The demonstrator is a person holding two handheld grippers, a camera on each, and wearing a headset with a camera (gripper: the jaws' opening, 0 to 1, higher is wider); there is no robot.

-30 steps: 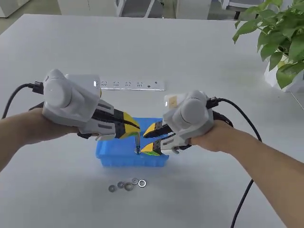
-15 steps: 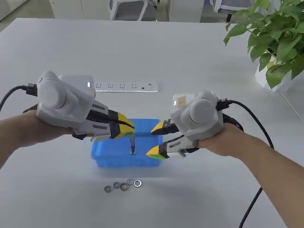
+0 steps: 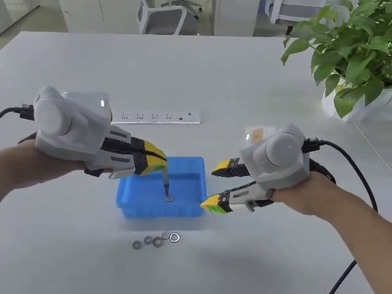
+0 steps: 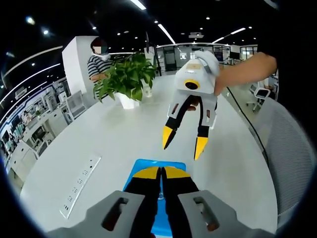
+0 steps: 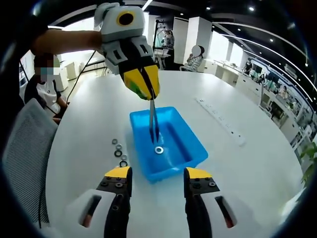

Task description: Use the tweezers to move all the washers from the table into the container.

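White table (image 3: pixel 257 73), blue container (image 3: pixel 159 211), washers (image 3: pixel 157 241) beside it, power strip (image 3: pixel 156 117), potted plant (image 3: pixel 349 67)

Approach to the blue container (image 3: pixel 159 211): tweezers (image 3: pixel 166 184) hanging from the clamped left gripper (image 3: pixel 162 160) occupy its middle; the right gripper (image 3: pixel 210 188), jaws apart, bars its right side. Washers (image 3: pixel 156 240) lie near, power strip (image 3: pixel 156 117) far, plant (image 3: pixel 343 55) far right. Bare table (image 3: pixel 73 257) lies near left.

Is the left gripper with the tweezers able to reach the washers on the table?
Probably yes: the washers lie bare beside the container, near the tweezers, and the right gripper stands clear.
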